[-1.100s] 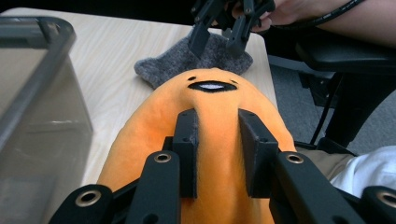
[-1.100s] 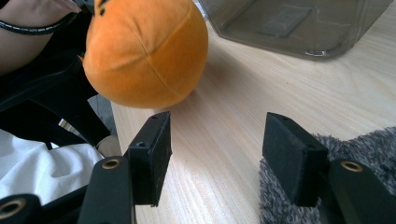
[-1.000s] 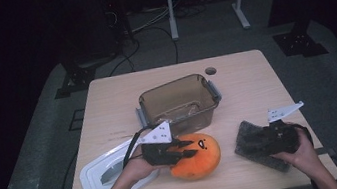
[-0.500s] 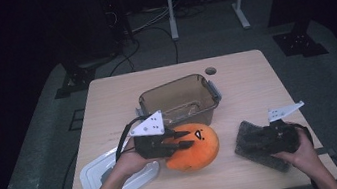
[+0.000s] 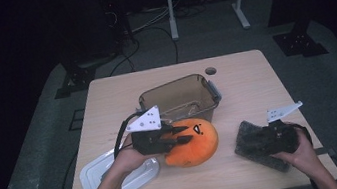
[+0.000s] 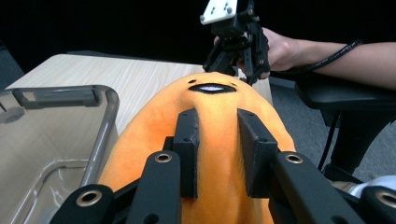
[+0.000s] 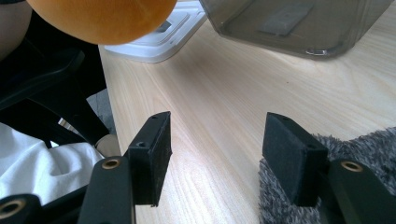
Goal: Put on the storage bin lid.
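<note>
An orange plush toy (image 5: 198, 144) with a small black face hangs just above the table in front of the bin, and my left gripper (image 5: 179, 136) is shut on its left side. In the left gripper view the two pads (image 6: 254, 149) pinch a ridge of the orange plush (image 6: 210, 100). My right gripper (image 5: 270, 136) lies low at the right over a dark grey furry cloth (image 5: 250, 139). In the right gripper view its jaws (image 7: 217, 149) stand open over bare wood, and the right-hand jaw lies at the edge of the grey fur (image 7: 369, 144).
A clear brown plastic bin (image 5: 170, 83) stands at the table's middle, behind the plush. Its white lid (image 5: 100, 173) lies flat at the front left, under my left hand. The table's front edge is close to both hands.
My left gripper has risen with the orange plush, lifting it off the table toward the bin. The right hand and the grey cloth have stayed put.
</note>
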